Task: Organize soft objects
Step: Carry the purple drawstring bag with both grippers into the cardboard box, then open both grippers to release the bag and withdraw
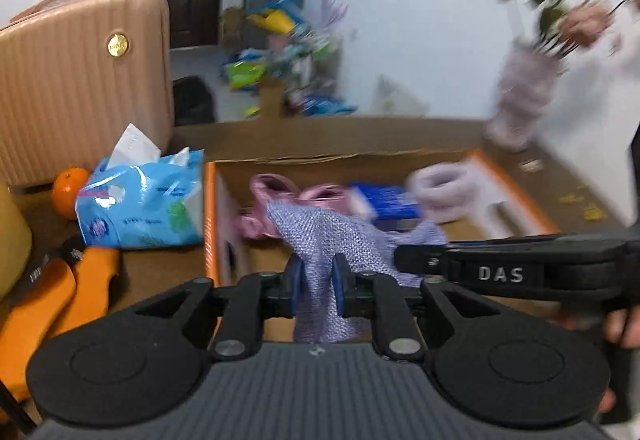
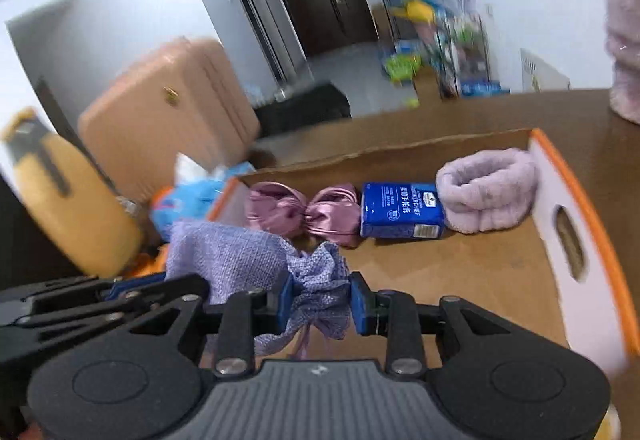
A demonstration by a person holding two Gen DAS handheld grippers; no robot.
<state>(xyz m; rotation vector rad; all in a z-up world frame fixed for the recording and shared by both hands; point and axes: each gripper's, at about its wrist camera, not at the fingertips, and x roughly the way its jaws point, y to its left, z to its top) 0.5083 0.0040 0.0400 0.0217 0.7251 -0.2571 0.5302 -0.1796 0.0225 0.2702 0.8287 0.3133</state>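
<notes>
Both my tongs, left point(image 1: 316, 290) and right point(image 2: 320, 298), pinch the lilac cloth point(image 2: 256, 260) low in frame over the box point(image 2: 576, 200); I should lower it level beside the bow point(image 2: 304, 214).

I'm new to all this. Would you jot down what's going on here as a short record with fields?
Held item: lilac knitted cloth
Left gripper: shut on the cloth
Right gripper: shut on the cloth's bunched part
Container: orange-edged cardboard box
Already in box: pink satin bow, blue tissue packet, fluffy lilac band, in a row along the far wall
Beside box: blue plastic tissue pack, orange fruit
</notes>
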